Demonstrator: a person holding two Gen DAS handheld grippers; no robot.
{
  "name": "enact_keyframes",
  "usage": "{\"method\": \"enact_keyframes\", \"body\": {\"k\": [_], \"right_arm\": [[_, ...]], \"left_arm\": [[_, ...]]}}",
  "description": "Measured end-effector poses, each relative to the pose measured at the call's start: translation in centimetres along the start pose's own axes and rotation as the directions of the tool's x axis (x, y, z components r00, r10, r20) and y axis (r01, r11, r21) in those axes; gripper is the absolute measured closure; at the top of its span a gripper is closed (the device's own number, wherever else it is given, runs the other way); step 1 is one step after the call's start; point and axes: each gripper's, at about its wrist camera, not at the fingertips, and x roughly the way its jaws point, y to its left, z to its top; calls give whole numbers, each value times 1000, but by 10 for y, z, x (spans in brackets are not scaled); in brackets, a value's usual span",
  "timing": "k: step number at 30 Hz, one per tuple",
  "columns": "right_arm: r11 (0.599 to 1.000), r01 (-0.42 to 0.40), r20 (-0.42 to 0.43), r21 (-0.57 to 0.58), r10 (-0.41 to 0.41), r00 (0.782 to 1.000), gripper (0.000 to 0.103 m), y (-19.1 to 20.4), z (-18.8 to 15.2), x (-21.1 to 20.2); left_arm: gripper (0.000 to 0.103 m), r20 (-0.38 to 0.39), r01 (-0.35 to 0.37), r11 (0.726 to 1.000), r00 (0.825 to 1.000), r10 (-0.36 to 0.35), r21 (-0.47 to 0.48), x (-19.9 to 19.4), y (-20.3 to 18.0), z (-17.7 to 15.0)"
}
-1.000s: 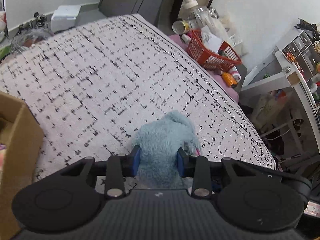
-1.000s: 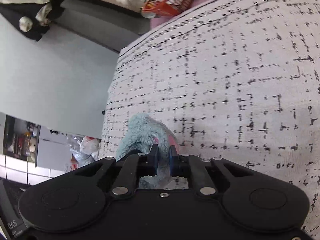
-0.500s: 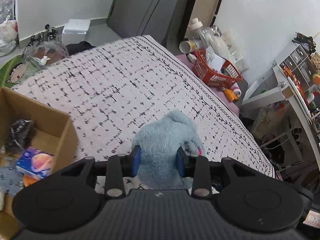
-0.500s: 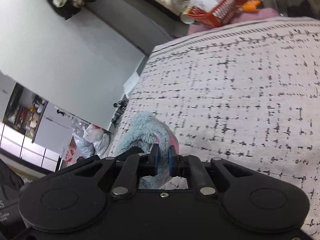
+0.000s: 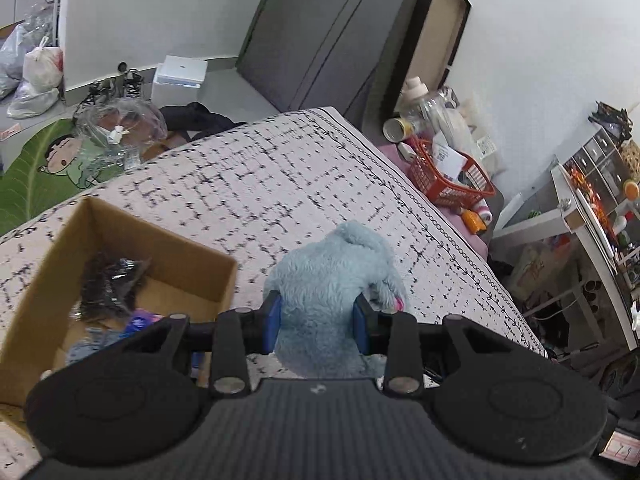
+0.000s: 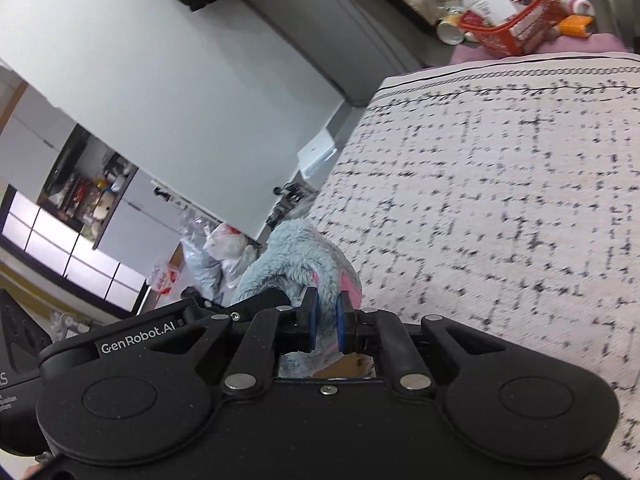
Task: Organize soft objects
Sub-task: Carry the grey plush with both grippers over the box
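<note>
Plush (image 5: 328, 280), blue and furry, is off the bed (image 5: 260, 184), carried between both our grippers, just right of the box (image 5: 120, 224). Left gripper (image 5: 317, 322) clamps its wide body; right gripper (image 6: 325, 320) pinches a thin fold near the pink patch. We judge it light, soft and squashy, not fragile. The body is the better hold, since the fold may slip. Box is open-topped with bits inside at the near-left, and we see room left at its far-right corner. Its right wall is the edge to clear. Bed beyond is bare.
</note>
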Motion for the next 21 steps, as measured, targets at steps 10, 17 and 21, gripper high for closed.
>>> {"method": "enact_keyframes", "body": {"k": [10,17,21], "right_arm": [[998,-27,-22,-53,26,999,94,33,-18,11],[996,-33,-48,-82,29,998,94,53,-33,23],[994,-30,-59,-102,24,998,94,64,-41,30]], "left_arm": [[68,24,-12,999,1000,13,-32,-26,36,2],[68,22,-15,998,1000,16,-62,-37,64,2],[68,14,-11,997,1000,13,-78,-40,81,2]]}}
